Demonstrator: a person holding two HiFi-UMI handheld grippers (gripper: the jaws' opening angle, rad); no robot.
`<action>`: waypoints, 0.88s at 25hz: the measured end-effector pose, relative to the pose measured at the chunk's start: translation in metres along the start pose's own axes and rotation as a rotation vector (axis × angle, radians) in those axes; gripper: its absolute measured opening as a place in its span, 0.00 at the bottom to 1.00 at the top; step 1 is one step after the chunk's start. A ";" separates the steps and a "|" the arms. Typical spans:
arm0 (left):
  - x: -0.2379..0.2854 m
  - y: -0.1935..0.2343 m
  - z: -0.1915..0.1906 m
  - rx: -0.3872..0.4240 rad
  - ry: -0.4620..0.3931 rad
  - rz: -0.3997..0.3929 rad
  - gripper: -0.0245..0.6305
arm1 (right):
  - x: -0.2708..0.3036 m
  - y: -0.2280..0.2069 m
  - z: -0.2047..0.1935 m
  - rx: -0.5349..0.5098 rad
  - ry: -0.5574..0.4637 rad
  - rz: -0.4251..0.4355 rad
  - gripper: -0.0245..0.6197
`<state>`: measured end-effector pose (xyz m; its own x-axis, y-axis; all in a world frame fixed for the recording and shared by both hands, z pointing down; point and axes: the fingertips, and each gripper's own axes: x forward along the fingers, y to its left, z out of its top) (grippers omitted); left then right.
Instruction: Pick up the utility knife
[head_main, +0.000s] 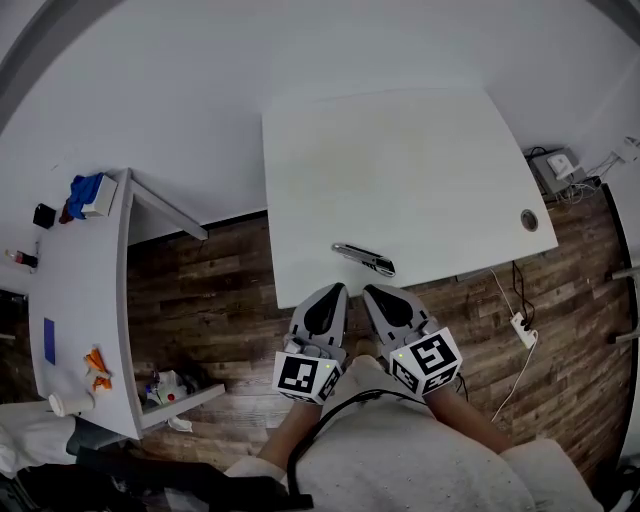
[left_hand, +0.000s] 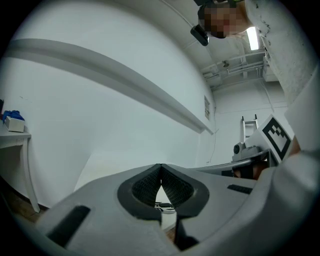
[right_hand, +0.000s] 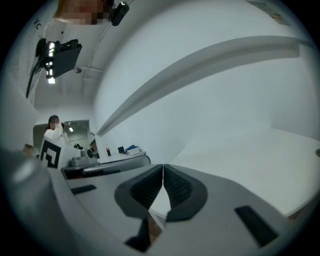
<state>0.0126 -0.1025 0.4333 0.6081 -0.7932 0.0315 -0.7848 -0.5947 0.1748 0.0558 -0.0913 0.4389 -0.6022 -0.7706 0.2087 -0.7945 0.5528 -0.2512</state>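
The utility knife (head_main: 364, 259), grey and black, lies flat near the front edge of the white table (head_main: 420, 170). Both grippers hang side by side just short of that edge, over the wood floor. My left gripper (head_main: 327, 297) is shut and empty, its tips a little left of the knife. My right gripper (head_main: 385, 297) is also shut and empty, its tips just below the knife. In the left gripper view a sliver of the knife (left_hand: 163, 205) shows through the gap under the closed pads (left_hand: 161, 176). The right gripper view shows its shut pads (right_hand: 163, 176) and the bare table top (right_hand: 260, 165).
A second white desk (head_main: 75, 300) stands at the left with a blue bundle (head_main: 85, 192), an orange tool and small items on it. A round cable hole (head_main: 529, 219) sits at the table's right corner. A power strip and cables (head_main: 522, 328) lie on the floor at right.
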 end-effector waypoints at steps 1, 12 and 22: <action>0.000 0.002 -0.003 -0.004 0.005 0.010 0.05 | 0.002 -0.004 -0.004 -0.005 0.018 0.009 0.05; 0.009 0.025 -0.020 -0.020 0.037 0.046 0.05 | 0.041 -0.040 -0.054 -0.213 0.350 0.120 0.05; 0.017 0.037 -0.037 -0.067 0.053 0.046 0.05 | 0.083 -0.079 -0.093 -0.406 0.668 0.186 0.26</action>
<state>-0.0011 -0.1333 0.4771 0.5781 -0.8106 0.0930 -0.8035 -0.5458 0.2376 0.0618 -0.1692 0.5640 -0.5450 -0.3728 0.7510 -0.5656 0.8247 -0.0010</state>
